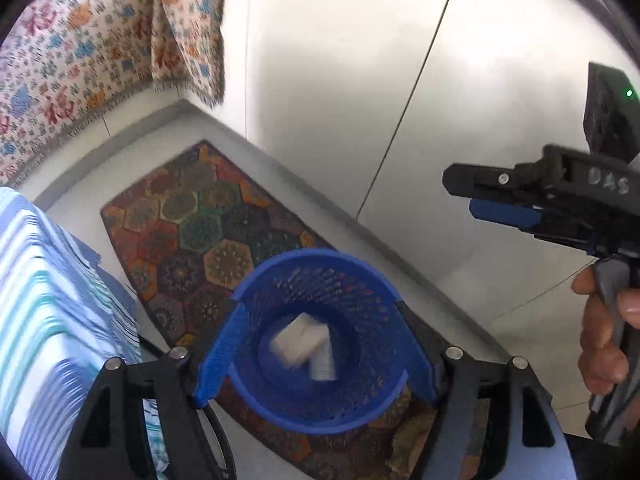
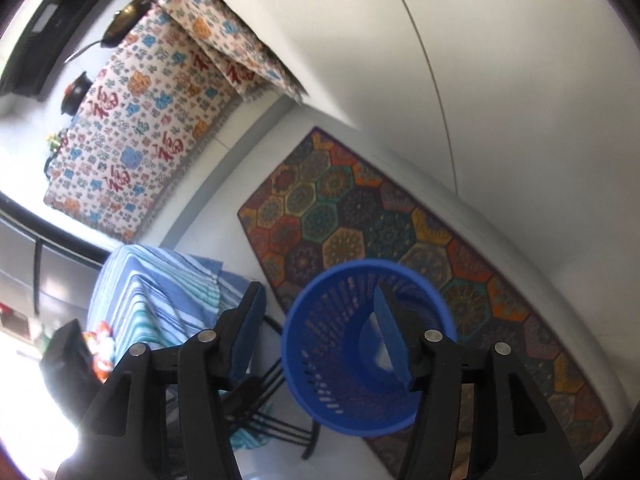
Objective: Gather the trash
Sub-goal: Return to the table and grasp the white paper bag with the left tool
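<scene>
A blue mesh wastebasket (image 1: 316, 344) stands on a patterned rug. White crumpled paper trash (image 1: 306, 344) lies at its bottom, blurred. My left gripper (image 1: 316, 356) is open and empty, hovering right above the basket's mouth with its blue fingers either side. The right gripper shows in the left wrist view (image 1: 480, 196) up at the right, held by a hand, away from the basket. In the right wrist view the basket (image 2: 360, 348) is below, and my right gripper (image 2: 320, 336) is open and empty above its left rim.
The hexagon-patterned rug (image 1: 192, 224) lies on pale floor along a white wall (image 1: 360, 60). A striped blue cloth covers a table (image 1: 48, 300) to the left. A patterned cloth covers furniture (image 2: 132, 132) further back, and a dark metal stand (image 2: 280, 428) is beside the basket.
</scene>
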The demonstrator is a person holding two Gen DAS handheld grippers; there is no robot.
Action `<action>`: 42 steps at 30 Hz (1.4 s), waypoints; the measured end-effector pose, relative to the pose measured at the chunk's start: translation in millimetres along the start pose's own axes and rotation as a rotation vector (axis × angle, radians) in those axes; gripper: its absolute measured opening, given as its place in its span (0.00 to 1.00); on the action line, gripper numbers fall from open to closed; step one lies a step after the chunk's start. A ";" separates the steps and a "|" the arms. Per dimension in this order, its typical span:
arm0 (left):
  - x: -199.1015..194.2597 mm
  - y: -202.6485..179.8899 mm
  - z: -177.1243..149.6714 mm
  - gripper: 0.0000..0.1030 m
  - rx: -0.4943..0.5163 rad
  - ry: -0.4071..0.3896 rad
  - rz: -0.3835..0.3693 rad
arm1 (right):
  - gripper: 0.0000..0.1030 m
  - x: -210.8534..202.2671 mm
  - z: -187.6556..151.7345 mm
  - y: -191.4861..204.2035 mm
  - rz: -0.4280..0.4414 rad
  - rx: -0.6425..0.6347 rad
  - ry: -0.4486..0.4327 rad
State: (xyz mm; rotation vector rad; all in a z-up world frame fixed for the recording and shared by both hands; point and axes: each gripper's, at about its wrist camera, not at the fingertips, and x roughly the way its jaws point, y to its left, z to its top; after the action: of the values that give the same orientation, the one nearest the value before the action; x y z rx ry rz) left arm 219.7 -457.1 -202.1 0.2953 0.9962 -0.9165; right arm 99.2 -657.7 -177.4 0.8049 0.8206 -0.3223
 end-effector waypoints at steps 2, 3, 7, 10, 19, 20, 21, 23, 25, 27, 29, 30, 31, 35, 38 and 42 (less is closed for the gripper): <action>-27.7 3.4 -6.6 0.73 0.004 -0.062 0.008 | 0.59 -14.4 -2.5 9.1 -0.019 -0.049 -0.040; -43.0 6.3 -10.8 0.73 0.004 -0.090 0.017 | 0.60 -23.2 -5.0 16.7 -0.027 -0.077 -0.064; -106.6 18.1 -39.5 0.73 -0.014 -0.173 0.023 | 0.65 -57.7 -17.5 52.1 -0.060 -0.197 -0.169; -147.4 32.1 -75.8 0.73 -0.016 -0.176 0.064 | 0.72 -82.1 -35.7 87.4 -0.080 -0.286 -0.258; -225.3 101.9 -196.3 0.73 -0.088 -0.105 0.233 | 0.77 -85.2 -143.1 202.3 0.020 -0.540 -0.260; -230.4 110.5 -208.0 0.73 -0.091 -0.101 0.260 | 0.77 -80.1 -157.8 214.7 0.038 -0.569 -0.237; -237.5 121.9 -219.8 0.73 -0.096 -0.095 0.298 | 0.77 -72.6 -175.9 229.9 0.057 -0.603 -0.209; -246.7 140.2 -238.6 0.73 -0.115 -0.086 0.347 | 0.78 -58.6 -202.8 251.5 0.090 -0.662 -0.151; -255.5 157.3 -255.0 0.76 -0.146 -0.083 0.383 | 0.78 -39.8 -228.1 273.8 0.109 -0.722 -0.094; -262.6 174.1 -266.6 0.78 -0.182 -0.083 0.403 | 0.78 -22.2 -246.8 291.1 0.107 -0.782 -0.052; -265.3 188.9 -273.6 0.78 -0.219 -0.073 0.409 | 0.78 -6.7 -258.8 302.4 0.092 -0.833 -0.033; -266.9 195.2 -275.8 0.78 -0.236 -0.071 0.416 | 0.78 1.7 -262.8 306.3 0.080 -0.856 -0.025; -268.2 200.7 -277.2 0.78 -0.253 -0.072 0.421 | 0.78 9.6 -265.5 308.9 0.064 -0.871 -0.017; -269.1 217.8 -283.6 0.78 -0.320 -0.075 0.408 | 0.77 32.4 -274.6 318.4 0.030 -0.895 0.027; -270.3 227.5 -280.5 0.78 -0.345 -0.092 0.439 | 0.79 38.0 -276.9 319.8 0.028 -0.901 0.043; -278.3 237.1 -268.5 0.78 -0.400 -0.165 0.414 | 0.82 39.9 -277.6 319.8 0.032 -0.906 0.045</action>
State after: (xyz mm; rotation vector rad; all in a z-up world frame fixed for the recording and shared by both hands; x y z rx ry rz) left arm 183.0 -6.8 -161.0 0.0785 0.8985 -0.3475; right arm 153.8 -236.2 -159.4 -0.0244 0.8799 0.1111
